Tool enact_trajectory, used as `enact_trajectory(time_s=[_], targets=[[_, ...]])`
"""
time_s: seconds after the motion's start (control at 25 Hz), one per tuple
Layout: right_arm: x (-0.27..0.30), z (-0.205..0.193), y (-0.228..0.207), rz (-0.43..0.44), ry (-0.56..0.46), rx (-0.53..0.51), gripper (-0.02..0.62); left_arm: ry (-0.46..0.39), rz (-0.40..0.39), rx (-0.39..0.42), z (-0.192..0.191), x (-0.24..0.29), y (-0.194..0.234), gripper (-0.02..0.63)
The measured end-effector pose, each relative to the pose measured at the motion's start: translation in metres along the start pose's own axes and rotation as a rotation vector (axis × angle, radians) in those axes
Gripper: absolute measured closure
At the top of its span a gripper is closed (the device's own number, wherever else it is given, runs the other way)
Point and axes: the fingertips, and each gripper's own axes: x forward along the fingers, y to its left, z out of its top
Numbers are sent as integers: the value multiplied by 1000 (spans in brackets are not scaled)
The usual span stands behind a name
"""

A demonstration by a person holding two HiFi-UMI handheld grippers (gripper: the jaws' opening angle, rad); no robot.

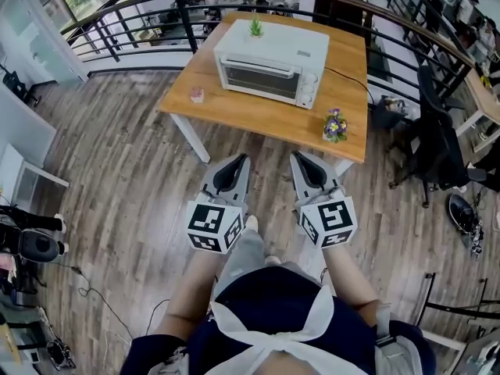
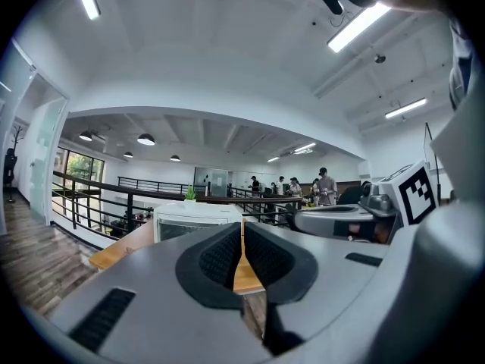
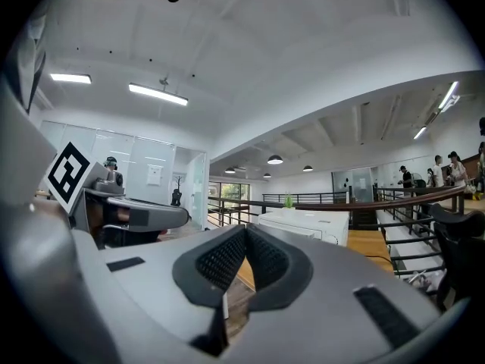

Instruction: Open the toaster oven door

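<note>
A white toaster oven (image 1: 270, 63) stands on a wooden table (image 1: 258, 112), its glass door closed and its handle along the door's top edge. It shows far ahead in the left gripper view as the toaster oven (image 2: 191, 219) and in the right gripper view as the toaster oven (image 3: 307, 223). My left gripper (image 1: 241, 159) and right gripper (image 1: 297, 157) hover side by side over the wooden floor, well short of the table. Both are shut with nothing between the jaws. The left gripper (image 2: 242, 224) and the right gripper (image 3: 245, 230) point toward the table.
A small green plant (image 1: 255, 27) sits on top of the oven. A pot of purple flowers (image 1: 335, 125) stands at the table's near right corner and a small pink object (image 1: 197, 94) at its left. A black railing (image 1: 141, 22) curves behind. Office chairs (image 1: 437, 143) stand to the right.
</note>
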Motion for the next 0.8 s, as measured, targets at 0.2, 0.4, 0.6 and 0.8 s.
enact_trajectory(time_s=[0.2, 0.4, 0.6, 0.8], targets=[[32, 2, -15, -1, 9, 2, 589, 12, -8, 10, 8, 31, 22, 577], [70, 5, -29, -2, 14, -18, 586, 50, -9, 59, 9, 63, 53, 577], [102, 9, -40, 0, 22, -27, 561, 60, -25, 62, 15, 90, 82, 575], [127, 7, -53, 7, 47, -39, 500, 84, -36, 96, 17, 116, 105, 569]])
